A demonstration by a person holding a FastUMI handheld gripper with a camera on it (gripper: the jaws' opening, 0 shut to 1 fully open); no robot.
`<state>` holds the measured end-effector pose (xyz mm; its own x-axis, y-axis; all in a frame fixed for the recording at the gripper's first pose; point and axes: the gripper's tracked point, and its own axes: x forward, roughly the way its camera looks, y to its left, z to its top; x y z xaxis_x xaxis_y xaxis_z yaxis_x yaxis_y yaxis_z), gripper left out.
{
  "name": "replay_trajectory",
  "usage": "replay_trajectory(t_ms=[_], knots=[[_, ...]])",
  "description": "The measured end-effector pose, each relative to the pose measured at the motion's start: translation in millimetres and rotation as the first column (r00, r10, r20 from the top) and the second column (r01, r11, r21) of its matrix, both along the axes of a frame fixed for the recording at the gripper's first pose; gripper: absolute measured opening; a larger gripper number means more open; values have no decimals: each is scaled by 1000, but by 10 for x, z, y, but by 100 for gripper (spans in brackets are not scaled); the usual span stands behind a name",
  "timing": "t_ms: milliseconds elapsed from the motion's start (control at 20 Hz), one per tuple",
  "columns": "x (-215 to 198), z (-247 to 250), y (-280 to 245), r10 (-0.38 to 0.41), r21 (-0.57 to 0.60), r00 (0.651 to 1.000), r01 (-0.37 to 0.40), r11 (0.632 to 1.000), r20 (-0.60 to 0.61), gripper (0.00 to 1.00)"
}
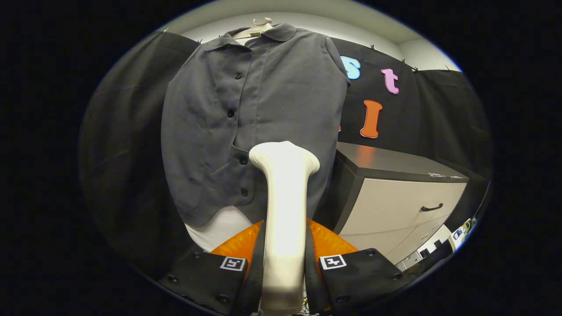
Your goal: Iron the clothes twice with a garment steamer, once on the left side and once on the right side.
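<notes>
Garment steamer [284,206] clamped in the gripper [283,259], facing one hanging shirt [254,118].

One grey shirt fills the upper centre of the frame on one pale hanger [259,27], with four dark buttons [231,113] visible down its placket; its hem ends above a white surface [217,230] at lower centre. One steamer rises from the bottom centre, its flared head at mid-frame overlapping the shirt's lower right panel; whether it touches the cloth cannot be told. One cabinet [395,197] with a dark top and one drawer handle [432,207] stands at right, its near corner just beside the shirt's right edge. Black booth cloth leaves open room along the shirt's left edge. The two fingers stand only as far apart as the steamer's handle, both pressing on its sides.
</notes>
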<state>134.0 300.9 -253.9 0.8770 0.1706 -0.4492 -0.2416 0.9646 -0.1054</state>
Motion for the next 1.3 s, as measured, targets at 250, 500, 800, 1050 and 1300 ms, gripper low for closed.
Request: replay_trajectory(t_ms=[250, 500, 800, 1050, 1300], knots=[[-64, 144, 96, 29, 25, 998, -30, 999, 64, 47], [-64, 360, 182, 47, 58, 990, -55, 997, 132, 47], [49, 909, 348, 80, 67, 966, -99, 993, 246, 47], [144, 1405, 502, 100, 93, 937, -138, 986, 336, 47], [365, 1750, 791, 109, 132, 930, -164, 978, 351, 47]])
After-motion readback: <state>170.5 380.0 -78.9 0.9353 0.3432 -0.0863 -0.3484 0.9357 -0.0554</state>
